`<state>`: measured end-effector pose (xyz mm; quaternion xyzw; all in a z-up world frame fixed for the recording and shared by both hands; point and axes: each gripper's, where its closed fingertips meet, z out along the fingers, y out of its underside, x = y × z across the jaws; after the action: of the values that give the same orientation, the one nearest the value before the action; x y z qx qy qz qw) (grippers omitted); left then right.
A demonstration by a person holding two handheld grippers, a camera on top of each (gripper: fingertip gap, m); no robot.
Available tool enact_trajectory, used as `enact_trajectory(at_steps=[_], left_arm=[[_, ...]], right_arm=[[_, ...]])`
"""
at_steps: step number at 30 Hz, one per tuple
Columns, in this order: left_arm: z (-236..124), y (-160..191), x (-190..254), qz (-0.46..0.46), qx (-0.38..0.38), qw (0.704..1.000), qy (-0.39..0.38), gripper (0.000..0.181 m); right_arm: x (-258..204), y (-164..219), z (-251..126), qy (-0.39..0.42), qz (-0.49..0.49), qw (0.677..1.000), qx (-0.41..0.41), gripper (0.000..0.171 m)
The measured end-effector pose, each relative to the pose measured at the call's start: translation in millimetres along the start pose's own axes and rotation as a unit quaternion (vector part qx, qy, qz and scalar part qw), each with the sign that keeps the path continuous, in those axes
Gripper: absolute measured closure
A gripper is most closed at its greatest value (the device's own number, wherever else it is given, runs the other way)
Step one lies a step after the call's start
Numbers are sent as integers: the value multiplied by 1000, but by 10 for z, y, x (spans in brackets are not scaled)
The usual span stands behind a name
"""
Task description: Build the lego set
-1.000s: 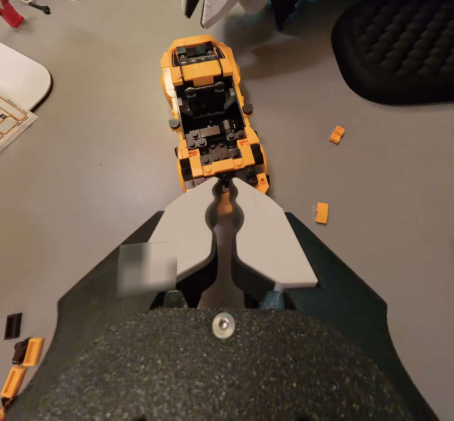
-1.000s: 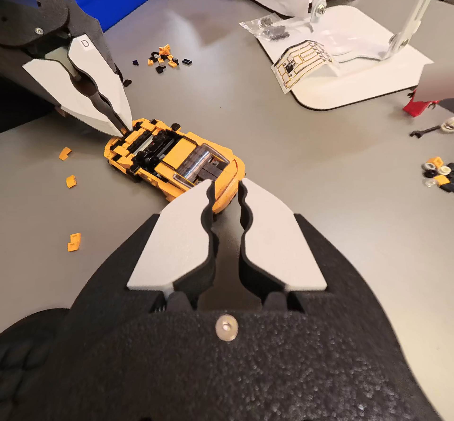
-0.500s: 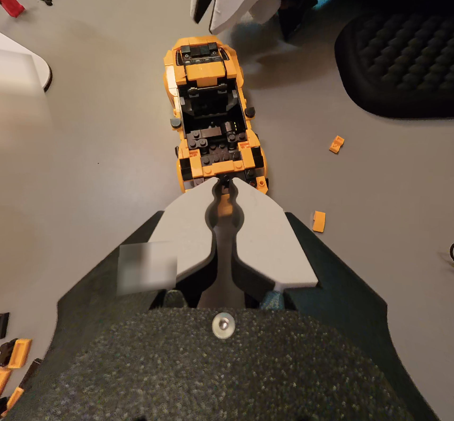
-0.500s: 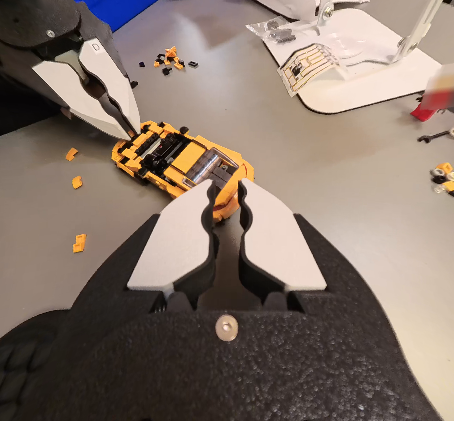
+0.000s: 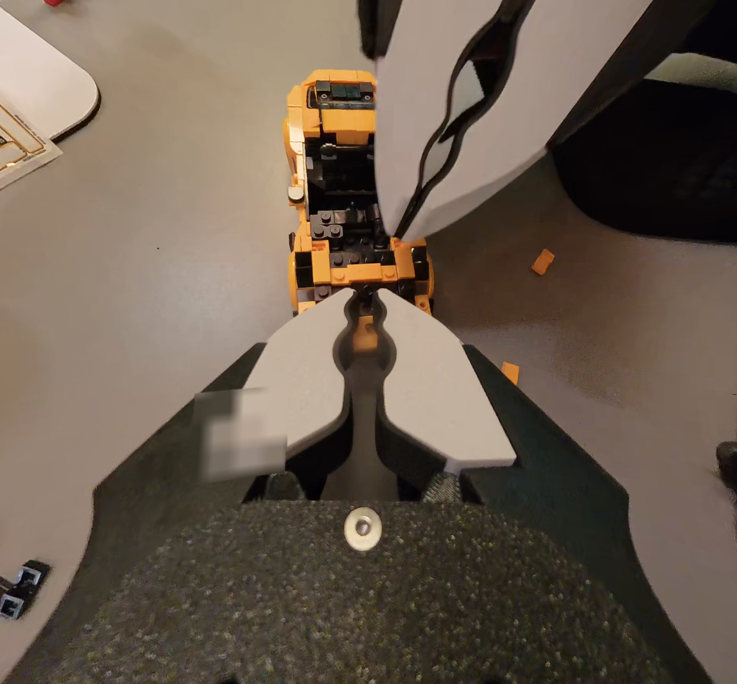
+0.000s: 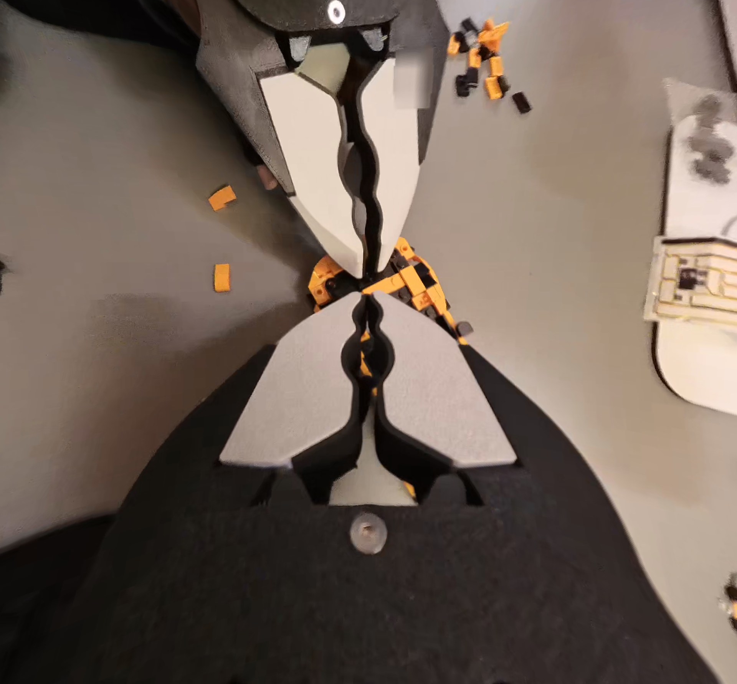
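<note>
Bracing the orange car (image 5: 351, 202) at frame centre, my left gripper (image 5: 365, 294) clenched its rear while my right gripper (image 6: 366, 297), jaws closed, pressed downward; seating a brick seemingly came next.

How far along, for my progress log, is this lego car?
Done: the orange car is largely built. In hand: the left gripper pinches its near end; the shut right gripper touches its top. Left: the cabin is roofless; loose orange pieces lie on the table.

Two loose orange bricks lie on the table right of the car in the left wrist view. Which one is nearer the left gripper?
The flat orange brick tucked against the left gripper's black body; the other orange brick lies farther out, level with the car's near end.
</note>
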<state>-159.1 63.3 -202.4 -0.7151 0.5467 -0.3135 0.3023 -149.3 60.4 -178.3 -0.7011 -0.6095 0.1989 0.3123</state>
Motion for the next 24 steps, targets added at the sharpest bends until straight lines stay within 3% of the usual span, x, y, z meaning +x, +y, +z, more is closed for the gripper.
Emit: enact_trajectory(at_steps=[4,19,24], left_arm=[[7,-6,5,-7,10,1000,4,175],[22,-18,-9,-18,32,999,10,175],[-67,-37,-28,2,37,999,12,167]], right_arm=[[-5,37,163,-27,-42,997,-64,171],[28,73,253,-90,-55,984,-140,171],[19,83,252,-118,-44,977,-170,171]])
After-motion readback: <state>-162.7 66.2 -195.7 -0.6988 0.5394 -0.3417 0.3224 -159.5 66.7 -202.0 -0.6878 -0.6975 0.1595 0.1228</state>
